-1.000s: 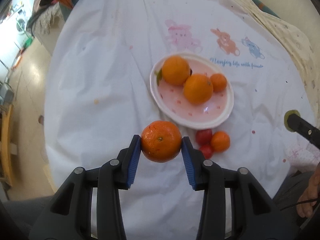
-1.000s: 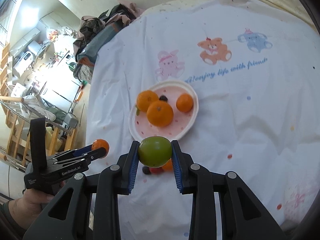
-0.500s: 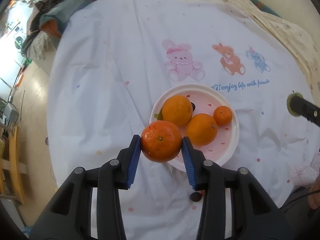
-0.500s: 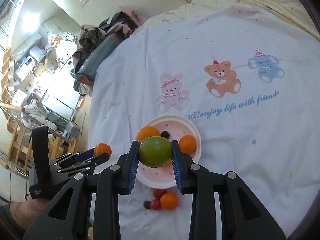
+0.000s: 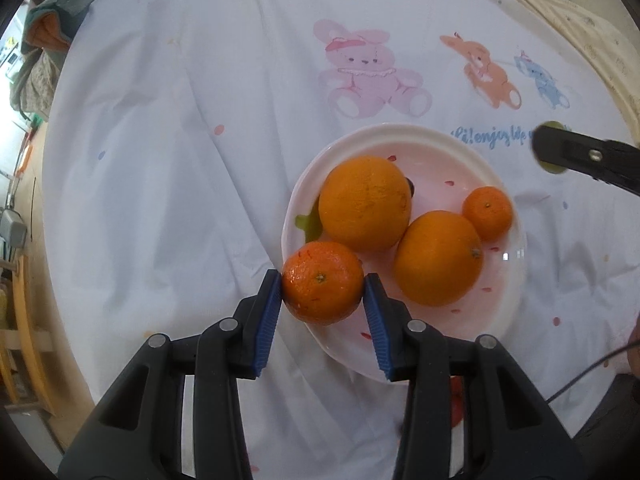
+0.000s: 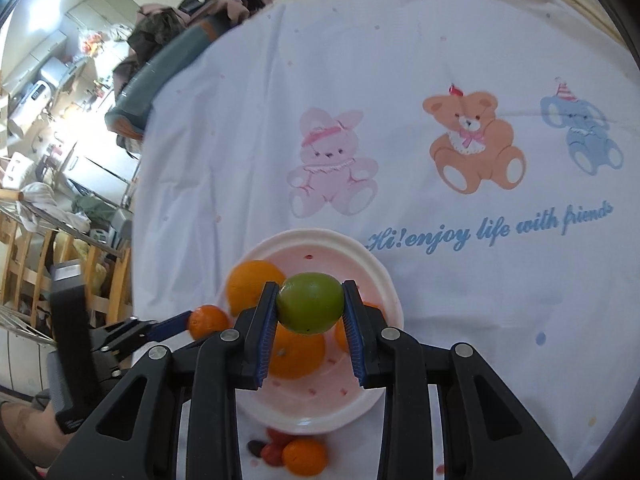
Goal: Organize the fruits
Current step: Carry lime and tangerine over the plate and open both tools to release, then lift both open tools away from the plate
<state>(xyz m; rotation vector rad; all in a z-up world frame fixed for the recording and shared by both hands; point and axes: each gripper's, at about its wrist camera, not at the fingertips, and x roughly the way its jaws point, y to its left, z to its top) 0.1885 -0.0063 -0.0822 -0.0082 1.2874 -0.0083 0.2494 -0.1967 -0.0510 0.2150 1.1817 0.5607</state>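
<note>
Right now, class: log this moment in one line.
left tool: shut on mandarin | right tool: shut on green fruit | plate: three oranges

The plate (image 5: 408, 136) is sitting on the tablecloth (image 5: 180, 160); three fruits are lying in it, the largest orange (image 5: 365, 202) toward 10 o'clock, a second orange (image 5: 438, 258) toward 5 o'clock just beside it, a small mandarin (image 5: 487, 212) at 3 o'clock; the left gripper (image 5: 323, 284) is holding a mandarin (image 5: 323, 282) over the rim at 8 o'clock; the right gripper (image 6: 310, 309) is holding a lime (image 6: 310, 308) above the plate; a few small fruits (image 6: 298, 454) are lying on the cloth just off the rim at 6 o'clock.
</note>
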